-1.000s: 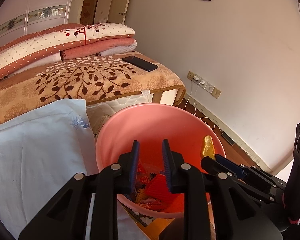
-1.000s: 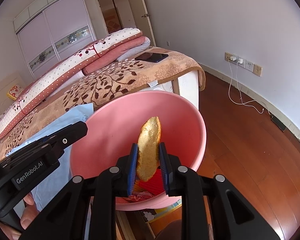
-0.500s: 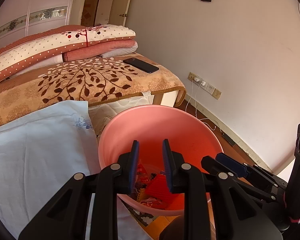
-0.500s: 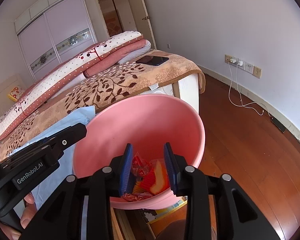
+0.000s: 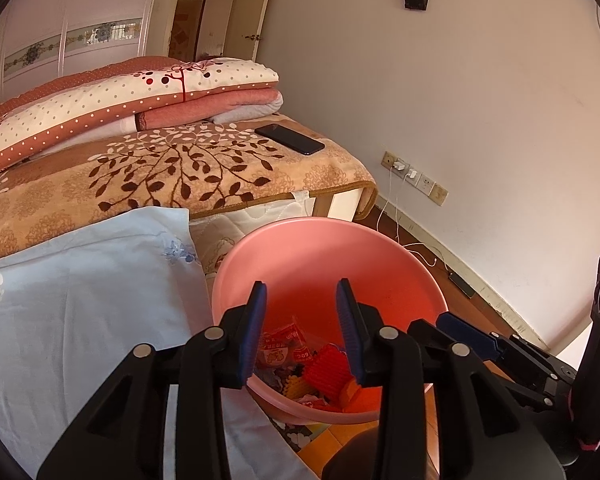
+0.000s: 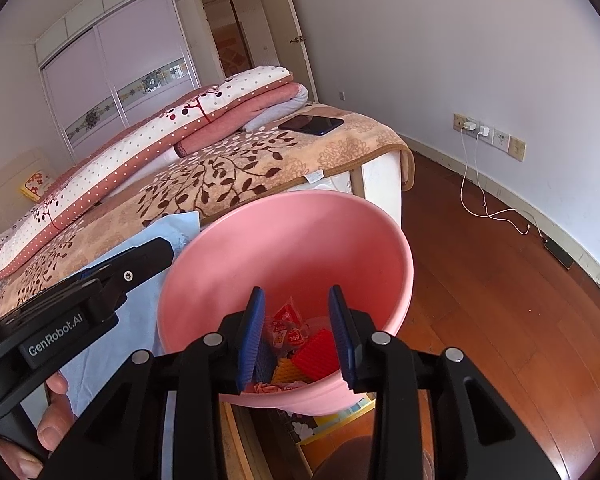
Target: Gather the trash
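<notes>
A pink plastic basin [image 5: 324,248] [image 6: 284,232] stands beside the bed and holds trash: red snack wrappers [image 5: 284,344] [image 6: 286,328], a red ridged piece [image 5: 328,372] [image 6: 314,356], yellow scraps and an orange bread piece [image 5: 348,392]. My left gripper [image 5: 302,334] is open and empty over the basin's near rim. My right gripper [image 6: 296,338] is open and empty over the basin too. The right gripper's blue-padded finger shows at the right in the left wrist view [image 5: 466,330]. The left gripper's body shows at the left in the right wrist view [image 6: 80,304].
A bed with a brown leaf-pattern blanket [image 5: 172,176] and folded quilts [image 5: 120,100] lies behind the basin. A black phone [image 5: 289,139] [image 6: 311,124] lies on it. A light blue pillowcase [image 5: 80,288] is at left. Chargers and cables [image 6: 484,184] hang over the wood floor.
The right gripper opened and dropped the piece of bread into the basin. Both grippers now stand wider open over the basin. The left gripper shifted slightly.
</notes>
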Tool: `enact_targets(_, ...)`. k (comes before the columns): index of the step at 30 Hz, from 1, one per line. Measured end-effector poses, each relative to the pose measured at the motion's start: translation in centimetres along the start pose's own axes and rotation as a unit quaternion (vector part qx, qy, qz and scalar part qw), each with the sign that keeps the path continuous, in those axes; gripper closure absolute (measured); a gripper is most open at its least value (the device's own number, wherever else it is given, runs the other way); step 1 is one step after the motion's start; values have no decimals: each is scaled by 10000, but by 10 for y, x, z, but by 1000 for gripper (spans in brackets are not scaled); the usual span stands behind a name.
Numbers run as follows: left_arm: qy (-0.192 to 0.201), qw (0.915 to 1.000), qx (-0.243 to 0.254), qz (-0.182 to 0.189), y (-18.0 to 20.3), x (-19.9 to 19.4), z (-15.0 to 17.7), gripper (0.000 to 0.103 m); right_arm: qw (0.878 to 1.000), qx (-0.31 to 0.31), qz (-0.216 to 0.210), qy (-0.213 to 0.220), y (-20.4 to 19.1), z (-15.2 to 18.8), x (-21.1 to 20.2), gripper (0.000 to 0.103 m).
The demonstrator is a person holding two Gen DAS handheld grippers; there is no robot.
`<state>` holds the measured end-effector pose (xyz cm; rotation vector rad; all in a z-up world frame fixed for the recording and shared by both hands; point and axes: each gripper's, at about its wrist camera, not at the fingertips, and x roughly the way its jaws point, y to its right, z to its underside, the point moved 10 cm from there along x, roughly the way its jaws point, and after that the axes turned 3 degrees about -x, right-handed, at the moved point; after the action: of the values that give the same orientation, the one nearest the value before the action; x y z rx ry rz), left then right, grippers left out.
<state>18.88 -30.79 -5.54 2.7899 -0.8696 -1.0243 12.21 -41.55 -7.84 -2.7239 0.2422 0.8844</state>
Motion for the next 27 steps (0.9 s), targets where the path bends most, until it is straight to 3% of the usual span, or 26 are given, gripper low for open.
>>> enact_targets(6, 110, 9998, -35, -136, -7, -13, -3, 67, 9998, -156, -20, 158, -10, -2, -13, 70)
enact_targets(9, 174, 9997, -58, -190, -11, -21, -4, 67, 9993, -256, -25, 269, -17, -3, -21, 58)
enact_targets(21, 565, 9977, 18, -385, -17, -59, -9, 67, 9966, -669, -44, 488, -47, 1, -50, 52)
enact_targets(23, 598, 9974, 4, -398, -18, -64, -9, 67, 9961, -703, -16, 529, -50, 2, -54, 43)
enact_targets(27, 665, 9969, -47, -419, -22, -75, -6, 67, 9952, -769, -6, 605, -56, 3, -62, 40)
